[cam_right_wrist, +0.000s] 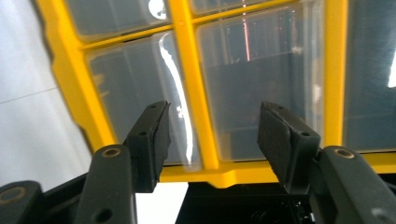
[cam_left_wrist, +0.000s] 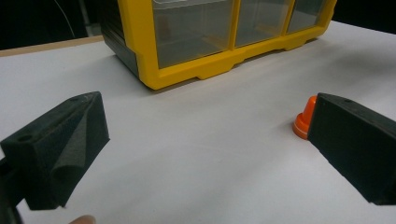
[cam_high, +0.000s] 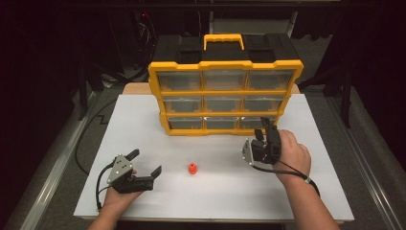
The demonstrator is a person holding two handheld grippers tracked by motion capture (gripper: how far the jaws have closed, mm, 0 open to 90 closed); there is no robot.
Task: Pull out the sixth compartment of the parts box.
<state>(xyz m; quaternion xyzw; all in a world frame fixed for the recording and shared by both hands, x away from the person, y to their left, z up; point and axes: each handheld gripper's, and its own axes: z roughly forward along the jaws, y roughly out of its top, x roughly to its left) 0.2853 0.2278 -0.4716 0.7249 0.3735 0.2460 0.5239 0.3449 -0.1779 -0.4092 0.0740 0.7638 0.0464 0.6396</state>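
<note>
Honestly, the thing being worked on here looks like the yellow organizer, standing upright at the far middle of the white worktop, nine clear drawers in three rows and a carry handle on top. The right tool is up against its bottom right corner, jaws partly apart with nothing between the pads. In the right gripper view they straddle one of the yellow dividers, with a clear drawer front behind each pad. I can't tell if the tips actually touch the plastic.

My read on handling: the frame is stiff moulded plastic, so it won't flex. The drawer fronts are glossy and clear, so probably slippery and thin enough to scuff or crack if pinched hard. They look empty from here, so each drawer should be light and slide out easily. I'd grab the lip or pull at the drawer's front edge, not the flat face, and pull straight out so the case doesn't tip or skid.

The left tool sits low at the near left, jaws wide apart and empty. A small orange cap-like piece lies just beside it, mid-worktop. Light, rigid, easy to pinch around its narrower top.
</note>
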